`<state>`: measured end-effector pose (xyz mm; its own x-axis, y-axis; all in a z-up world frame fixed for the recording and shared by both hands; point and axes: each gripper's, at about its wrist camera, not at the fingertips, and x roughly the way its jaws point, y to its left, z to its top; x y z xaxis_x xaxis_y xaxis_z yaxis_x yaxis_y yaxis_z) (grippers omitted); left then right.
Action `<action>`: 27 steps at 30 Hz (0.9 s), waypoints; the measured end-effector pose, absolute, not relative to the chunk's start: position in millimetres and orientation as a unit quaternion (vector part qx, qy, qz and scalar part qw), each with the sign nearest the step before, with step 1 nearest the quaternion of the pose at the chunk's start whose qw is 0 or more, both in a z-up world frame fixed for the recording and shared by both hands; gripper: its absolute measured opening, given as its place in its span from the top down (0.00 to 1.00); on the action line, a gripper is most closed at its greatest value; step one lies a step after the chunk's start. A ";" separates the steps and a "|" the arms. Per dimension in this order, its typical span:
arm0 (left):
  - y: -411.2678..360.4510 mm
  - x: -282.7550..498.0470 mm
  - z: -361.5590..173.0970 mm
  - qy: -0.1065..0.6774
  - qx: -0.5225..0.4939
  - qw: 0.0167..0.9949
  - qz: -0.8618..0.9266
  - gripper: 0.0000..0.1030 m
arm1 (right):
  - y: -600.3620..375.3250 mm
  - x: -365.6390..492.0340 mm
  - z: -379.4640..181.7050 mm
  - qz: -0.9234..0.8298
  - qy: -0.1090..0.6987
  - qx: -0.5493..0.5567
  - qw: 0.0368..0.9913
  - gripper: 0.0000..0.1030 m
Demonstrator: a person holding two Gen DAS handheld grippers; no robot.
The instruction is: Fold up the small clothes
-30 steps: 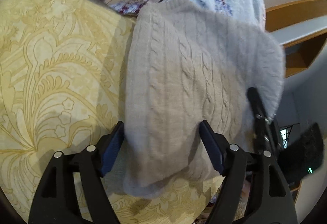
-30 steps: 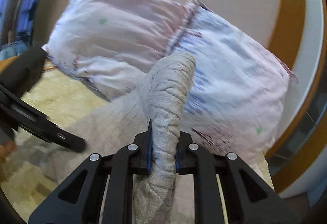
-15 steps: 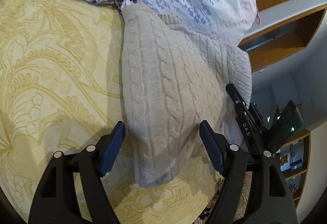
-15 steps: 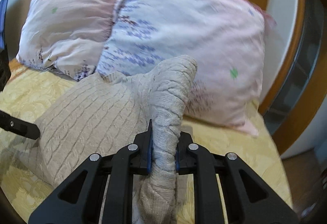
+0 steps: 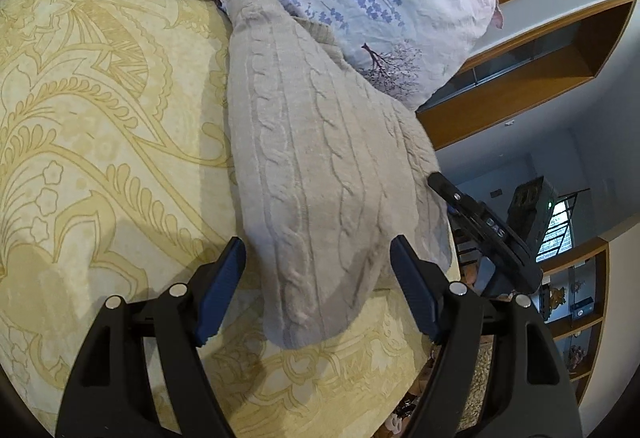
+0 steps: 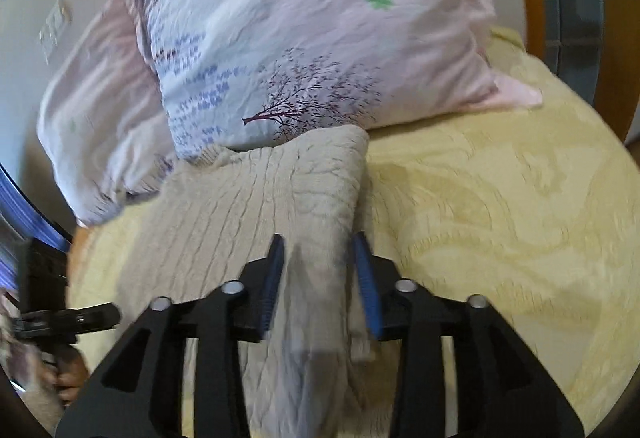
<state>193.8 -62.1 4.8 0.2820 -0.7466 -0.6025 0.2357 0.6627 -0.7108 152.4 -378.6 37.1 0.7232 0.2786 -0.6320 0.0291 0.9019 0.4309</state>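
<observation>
A beige cable-knit sweater (image 5: 316, 158) lies folded on the yellow patterned bedspread (image 5: 100, 142), its far end against a pillow. My left gripper (image 5: 318, 270) is open, its fingers on either side of the sweater's near end. In the right wrist view the sweater (image 6: 256, 206) lies flat, and my right gripper (image 6: 318, 270) is open with its fingers on either side of the sweater's folded edge. The right gripper also shows at the right of the left wrist view (image 5: 480, 222).
Two floral pillows (image 6: 304, 50) lean against the wall at the head of the bed. Wooden shelving (image 5: 552, 50) stands beyond the bed's right edge. The bedspread (image 6: 500, 198) stretches to the right of the sweater.
My right gripper has lowered the sweater's raised edge onto the bed and opened, letting it go. The sweater now lies flat. My left gripper stayed open over the near end.
</observation>
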 end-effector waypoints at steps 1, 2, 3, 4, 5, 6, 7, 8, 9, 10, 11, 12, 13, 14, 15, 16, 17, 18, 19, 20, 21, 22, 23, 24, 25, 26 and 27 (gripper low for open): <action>-61.1 192.1 4.6 0.503 -0.253 0.761 -0.323 0.28 | -382.4 147.8 37.1 0.070 0.365 0.220 0.902 0.57; -60.6 190.6 4.1 0.503 -0.253 0.761 -0.322 0.29 | -386.8 141.7 35.8 0.075 0.365 0.234 0.898 0.57; -60.2 189.6 3.1 0.505 -0.254 0.759 -0.323 0.29 | -391.3 132.9 32.3 0.086 0.367 0.254 0.891 0.57; -60.5 189.1 2.1 0.506 -0.256 0.757 -0.323 0.29 | -392.8 127.4 29.7 0.097 0.368 0.267 0.885 0.57; -59.8 188.0 0.7 0.508 -0.258 0.756 -0.323 0.30 | -394.7 124.9 27.4 0.105 0.371 0.276 0.881 0.57; -59.7 186.8 -0.5 0.509 -0.258 0.755 -0.322 0.30 | -395.1 119.0 24.9 0.111 0.373 0.281 0.877 0.57; -59.6 185.7 -1.7 0.511 -0.258 0.755 -0.322 0.31 | -394.2 115.2 23.9 0.114 0.374 0.281 0.877 0.57; -61.0 186.3 -2.2 0.511 -0.258 0.754 -0.321 0.33 | -392.1 109.7 22.2 0.115 0.375 0.276 0.877 0.57; -60.8 185.3 -3.4 0.512 -0.260 0.753 -0.321 0.36 | -389.4 104.8 20.6 0.118 0.377 0.273 0.877 0.57; -59.0 183.4 -4.9 0.513 -0.262 0.752 -0.321 0.37 | -387.7 102.7 19.7 0.122 0.378 0.272 0.877 0.57; -57.5 181.4 -6.4 0.514 -0.264 0.750 -0.321 0.40 | -386.4 99.9 18.4 0.126 0.379 0.271 0.876 0.57; -56.4 180.1 -7.8 0.514 -0.267 0.749 -0.321 0.45 | -384.1 96.1 17.1 0.129 0.379 0.271 0.876 0.58; -55.0 178.3 -9.6 0.515 -0.269 0.747 -0.323 0.48 | -380.3 93.5 15.7 0.132 0.381 0.266 0.876 0.62; -53.2 176.4 -11.6 0.516 -0.272 0.744 -0.326 0.54 | -378.7 91.6 14.4 0.134 0.383 0.263 0.875 0.64; -53.4 175.0 -13.3 0.517 -0.275 0.741 -0.329 0.59 | -376.3 90.1 12.8 0.134 0.385 0.260 0.875 0.68; -54.0 174.5 -13.7 0.517 -0.274 0.741 -0.329 0.60 | -375.4 89.4 12.2 0.133 0.384 0.256 0.877 0.73; -53.5 172.9 -13.9 0.515 -0.273 0.743 -0.329 0.64 | -374.0 88.8 12.2 0.131 0.382 0.251 0.880 0.78; -53.3 171.7 -13.6 0.512 -0.270 0.745 -0.331 0.73 | -372.9 87.7 13.3 0.127 0.378 0.245 0.884 0.86; -54.0 171.7 -13.2 0.512 -0.268 0.746 -0.332 0.75 | -372.7 86.4 15.6 0.122 0.371 0.240 0.889 0.88; -54.9 171.9 -12.3 0.510 -0.267 0.746 -0.335 0.79 | -373.4 86.7 18.3 0.119 0.365 0.237 0.893 0.89; -54.4 170.3 -10.5 0.506 -0.265 0.748 -0.338 0.82 | -374.3 83.3 25.3 0.114 0.349 0.232 0.901 0.90; -54.1 168.5 -8.9 0.503 -0.262 0.750 -0.341 0.83 | -375.6 81.2 31.1 0.109 0.338 0.231 0.906 0.91; -54.3 166.0 -7.5 0.501 -0.258 0.751 -0.344 0.84 | -376.9 79.8 34.6 0.106 0.330 0.231 0.909 0.91; -54.9 163.4 -5.4 0.499 -0.256 0.751 -0.349 0.84 | -378.7 76.7 40.2 0.100 0.320 0.229 0.914 0.91; -56.0 159.3 -3.1 0.496 -0.252 0.750 -0.358 0.84 | -380.2 76.6 41.8 0.097 0.318 0.226 0.915 0.91; -57.0 157.3 -1.9 0.495 -0.248 0.750 -0.362 0.85 | -381.3 77.0 41.6 0.093 0.323 0.223 0.915 0.91; -57.8 154.5 -1.4 0.495 -0.245 0.749 -0.366 0.85 | -382.1 78.5 39.6 0.088 0.329 0.220 0.914 0.91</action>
